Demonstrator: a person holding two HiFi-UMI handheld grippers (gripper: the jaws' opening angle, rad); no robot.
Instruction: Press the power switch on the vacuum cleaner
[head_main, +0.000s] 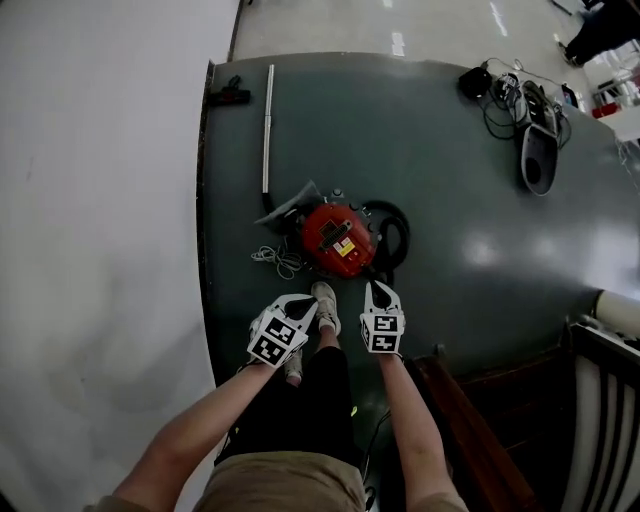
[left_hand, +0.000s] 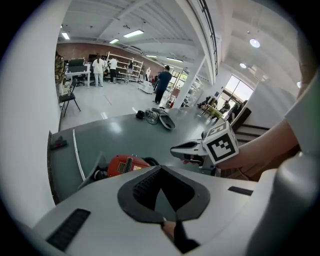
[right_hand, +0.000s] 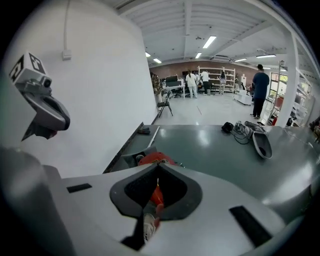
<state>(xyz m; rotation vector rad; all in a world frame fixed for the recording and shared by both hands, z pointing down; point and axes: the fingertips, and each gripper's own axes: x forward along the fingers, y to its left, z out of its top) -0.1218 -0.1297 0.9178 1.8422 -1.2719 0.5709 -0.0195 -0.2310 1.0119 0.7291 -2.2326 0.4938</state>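
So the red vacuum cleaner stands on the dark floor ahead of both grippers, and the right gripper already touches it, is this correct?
Not quite. The right gripper does not touch the vacuum cleaner; the head view shows a strip of dark floor between them. The rest is right.
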